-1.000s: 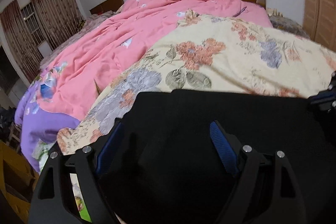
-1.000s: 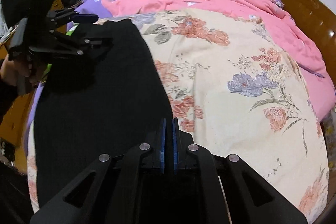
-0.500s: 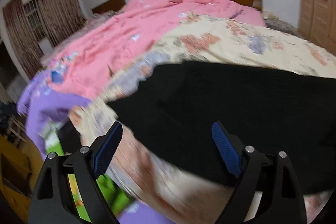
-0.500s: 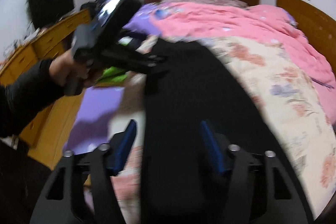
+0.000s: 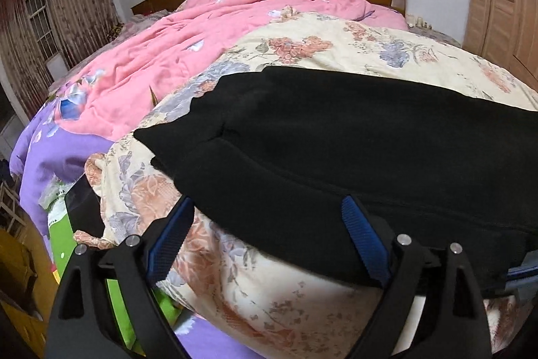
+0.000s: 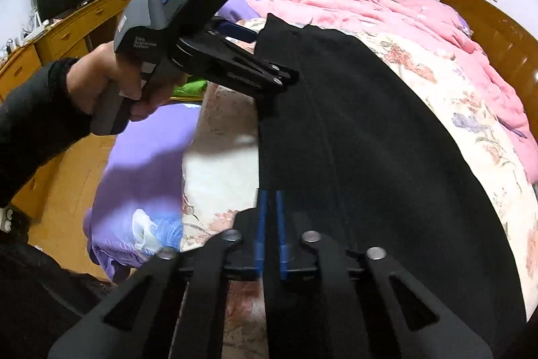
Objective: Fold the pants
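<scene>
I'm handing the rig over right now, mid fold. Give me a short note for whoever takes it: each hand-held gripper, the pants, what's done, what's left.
Left hand-held gripper: open, holding nothing, at the near edge of the black pants.
Right hand-held gripper: fingers nearly together at the pants' near edge; looks clamped on the fabric.
Pants: spread lengthwise on the floral quilt, apparently with one leg laid over the other.
Done: pants laid out long and narrow.
Left: probably grip the left end too, then fold end to end.
</scene>
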`<state>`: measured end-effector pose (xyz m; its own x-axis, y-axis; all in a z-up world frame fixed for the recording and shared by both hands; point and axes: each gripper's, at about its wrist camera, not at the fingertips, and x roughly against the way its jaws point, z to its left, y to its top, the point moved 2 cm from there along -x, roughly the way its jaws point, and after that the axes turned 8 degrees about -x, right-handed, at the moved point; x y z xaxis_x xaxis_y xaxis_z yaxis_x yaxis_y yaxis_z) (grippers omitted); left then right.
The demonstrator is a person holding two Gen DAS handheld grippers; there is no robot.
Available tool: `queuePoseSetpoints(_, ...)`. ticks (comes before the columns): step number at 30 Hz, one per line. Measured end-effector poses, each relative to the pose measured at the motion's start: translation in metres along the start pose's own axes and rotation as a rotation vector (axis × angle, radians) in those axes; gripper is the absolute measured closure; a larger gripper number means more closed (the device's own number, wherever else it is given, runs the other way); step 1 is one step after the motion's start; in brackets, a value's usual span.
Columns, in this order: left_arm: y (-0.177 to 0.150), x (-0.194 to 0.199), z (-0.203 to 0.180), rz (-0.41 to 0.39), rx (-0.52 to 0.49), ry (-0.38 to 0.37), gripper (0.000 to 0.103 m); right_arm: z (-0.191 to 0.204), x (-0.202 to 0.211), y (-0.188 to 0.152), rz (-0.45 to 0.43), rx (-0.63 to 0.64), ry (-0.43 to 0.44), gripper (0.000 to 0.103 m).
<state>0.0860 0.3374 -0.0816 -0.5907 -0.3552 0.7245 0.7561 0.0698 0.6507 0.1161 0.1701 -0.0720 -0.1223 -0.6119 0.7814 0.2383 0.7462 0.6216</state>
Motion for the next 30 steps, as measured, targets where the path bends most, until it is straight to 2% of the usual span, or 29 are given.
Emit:
queuePoseSetpoints(5,0.0,0.004,0.001,-0.001,-0.002,0.03,0.013,-0.005,0.011,-0.004,-0.018,-0.027,-0.007,0.099)
queuePoseSetpoints(6,0.001,0.008,0.0,-0.008,-0.004,0.039,0.014,-0.005,0.016,-0.006,-0.022,-0.033,-0.02,0.089)
queuePoseSetpoints(7,0.001,0.013,0.0,-0.016,-0.008,0.041,0.014,-0.007,0.017,-0.008,-0.019,-0.04,-0.024,0.074)
queuePoseSetpoints(9,0.002,0.022,-0.004,-0.037,-0.011,0.037,0.014,-0.009,0.028,-0.018,-0.051,-0.051,-0.043,0.05)
queuePoseSetpoints(13,0.002,0.034,-0.018,-0.059,-0.02,0.002,0.014,-0.01,0.032,-0.03,-0.031,-0.045,-0.086,0.051)
queuePoseSetpoints(17,0.001,0.036,-0.037,-0.061,-0.062,-0.026,0.014,-0.005,0.032,-0.041,0.0,-0.032,-0.09,0.053)
queuePoseSetpoints(19,0.0,0.035,-0.042,-0.055,-0.074,-0.032,0.014,-0.002,0.029,-0.044,0.014,-0.004,-0.115,0.066)
queuePoseSetpoints(26,-0.007,0.033,-0.041,-0.04,-0.053,-0.035,0.014,-0.014,0.027,-0.041,0.019,0.002,-0.147,0.087)
queuePoseSetpoints(28,-0.009,0.033,-0.039,-0.037,-0.051,-0.035,0.014,-0.013,0.029,-0.041,0.003,0.008,-0.16,0.097)
queuePoseSetpoints(30,-0.009,0.033,-0.038,-0.031,-0.047,-0.033,0.014,-0.014,0.037,-0.039,-0.03,-0.019,-0.143,0.097)
